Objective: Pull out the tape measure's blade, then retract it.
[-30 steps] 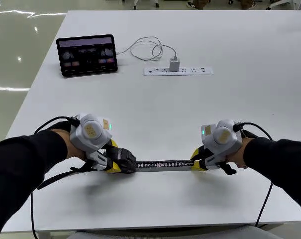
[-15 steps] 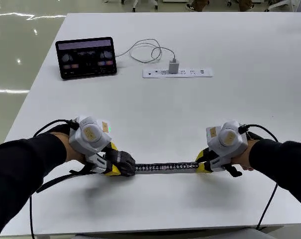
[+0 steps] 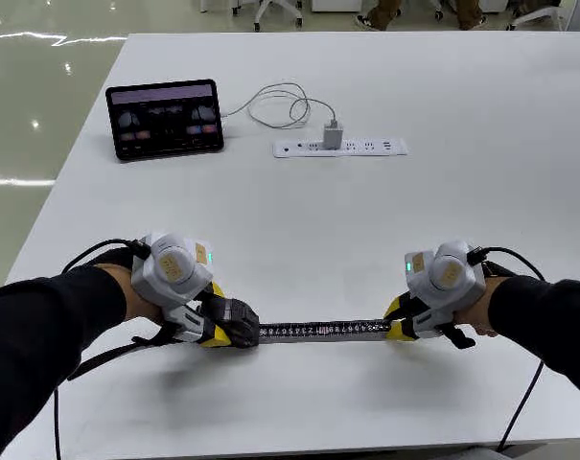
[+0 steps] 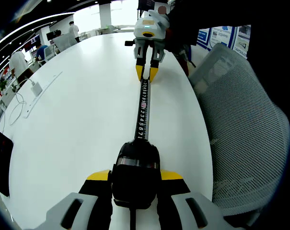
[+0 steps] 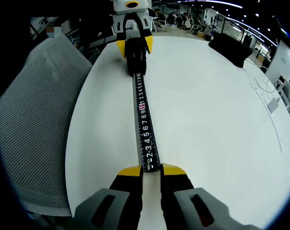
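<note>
Sitting well beyond tape measure's (image 3: pixel 234 321) drawn blade (image 3: pixel 323 330): tablet (image 3: pixel 165 119), power strip (image 3: pixel 339 148), cable (image 3: pixel 242 103).

Smooth matt table (image 3: pixel 366 220); plastic tape measure (image 4: pixel 135 175); mesh chair (image 4: pixel 240 120).

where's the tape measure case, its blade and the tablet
tape measure case (image 4: pixel 135 172), left gripper view, top of black housing
blade (image 5: pixel 145 124), right gripper view, numbered face
tablet (image 3: pixel 165 117), head view, middle of screen
</note>
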The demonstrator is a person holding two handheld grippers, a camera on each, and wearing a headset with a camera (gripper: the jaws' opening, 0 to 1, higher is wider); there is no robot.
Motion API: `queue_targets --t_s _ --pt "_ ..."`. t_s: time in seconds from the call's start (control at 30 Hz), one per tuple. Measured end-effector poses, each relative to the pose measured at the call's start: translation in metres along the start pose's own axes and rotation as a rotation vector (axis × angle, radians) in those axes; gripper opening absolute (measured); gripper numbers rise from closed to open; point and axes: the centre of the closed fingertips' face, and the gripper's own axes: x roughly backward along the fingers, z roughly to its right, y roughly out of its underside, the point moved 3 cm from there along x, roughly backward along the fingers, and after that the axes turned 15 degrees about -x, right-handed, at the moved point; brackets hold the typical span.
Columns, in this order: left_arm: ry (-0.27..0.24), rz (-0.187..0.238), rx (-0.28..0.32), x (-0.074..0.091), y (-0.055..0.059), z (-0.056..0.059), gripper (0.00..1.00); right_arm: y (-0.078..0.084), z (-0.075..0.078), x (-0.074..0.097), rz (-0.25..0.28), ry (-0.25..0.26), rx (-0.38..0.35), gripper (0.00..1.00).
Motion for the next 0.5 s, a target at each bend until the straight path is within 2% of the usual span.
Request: queue_targets --t_s 0.5 --pt "0.001 0.000 -0.001 -0.0002 0.0005 -0.0010 0.32 0.0081 0.0038 0.0048 -0.005 0.010 -0.014 0.08"
